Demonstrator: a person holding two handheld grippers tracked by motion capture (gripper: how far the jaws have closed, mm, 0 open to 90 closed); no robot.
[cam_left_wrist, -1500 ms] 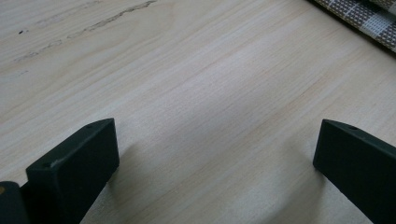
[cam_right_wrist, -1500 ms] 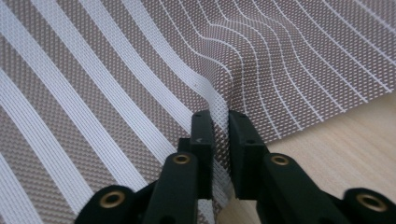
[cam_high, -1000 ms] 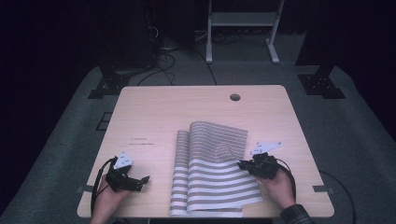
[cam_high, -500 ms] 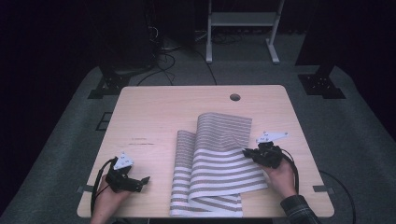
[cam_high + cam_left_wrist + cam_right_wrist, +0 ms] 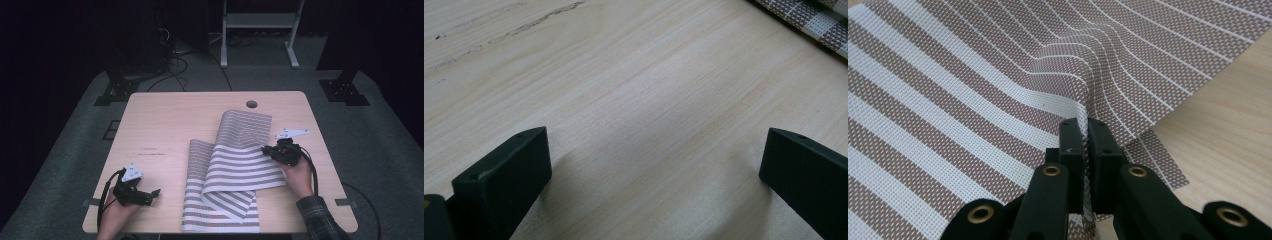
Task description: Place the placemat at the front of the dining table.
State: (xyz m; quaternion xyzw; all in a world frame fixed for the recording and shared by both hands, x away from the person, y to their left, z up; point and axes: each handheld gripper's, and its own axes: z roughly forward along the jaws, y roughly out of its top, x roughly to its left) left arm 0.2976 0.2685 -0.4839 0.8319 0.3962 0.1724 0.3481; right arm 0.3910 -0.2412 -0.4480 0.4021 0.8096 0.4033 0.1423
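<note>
A brown-and-white striped woven mat [image 5: 235,165] lies folded on the wooden table [image 5: 170,125], its lower part reaching the front edge. My right gripper [image 5: 267,150] is shut on the mat's right edge; in the right gripper view the two black jaws pinch a raised fold of the striped mat [image 5: 998,90], with the gripper [image 5: 1085,135] lifting it off the wood. My left gripper [image 5: 152,194] rests near the front left of the table, held by a hand, its jaws wide apart over bare wood [image 5: 654,140]. A corner of the mat [image 5: 819,20] shows at the top right of the left gripper view.
A round cable hole [image 5: 251,104] sits near the table's far edge. Dark floor with cables and a white metal stand [image 5: 255,30] lie beyond the table. A faint scuff mark [image 5: 150,152] crosses the wood left of the mat.
My right gripper has carried the mat's edge away from the front, toward the far right, so the upper layer has swung further back over the table. The left gripper has stayed put.
</note>
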